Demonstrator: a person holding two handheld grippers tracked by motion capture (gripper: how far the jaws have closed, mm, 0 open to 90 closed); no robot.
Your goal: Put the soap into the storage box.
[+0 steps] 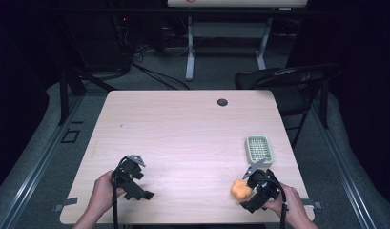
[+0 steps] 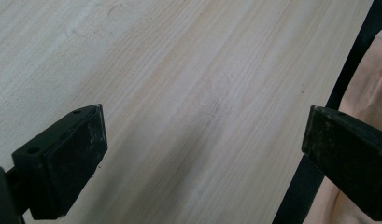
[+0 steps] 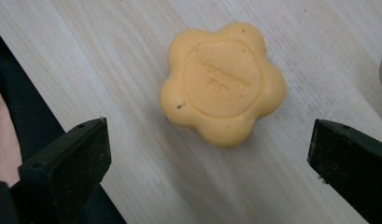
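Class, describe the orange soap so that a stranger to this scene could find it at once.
Start at the wooden table and go to its near right corner, beside the right gripper. The soap lies flat there. It is orange and flower-shaped, unlike the pale green slotted dish behind it.

We see the table (image 1: pixel 183 124) from the high view, which looks forward and down, well above both grippers. The left gripper (image 2: pixel 198 154) view looks along its own jaws, close over bare tabletop. The right gripper (image 3: pixel 207 163) view looks along its jaws, close over the orange soap (image 3: pixel 222 84) just ahead. We find that soap (image 1: pixel 241 189) beside the right gripper (image 1: pixel 252 188) in the high view as well.
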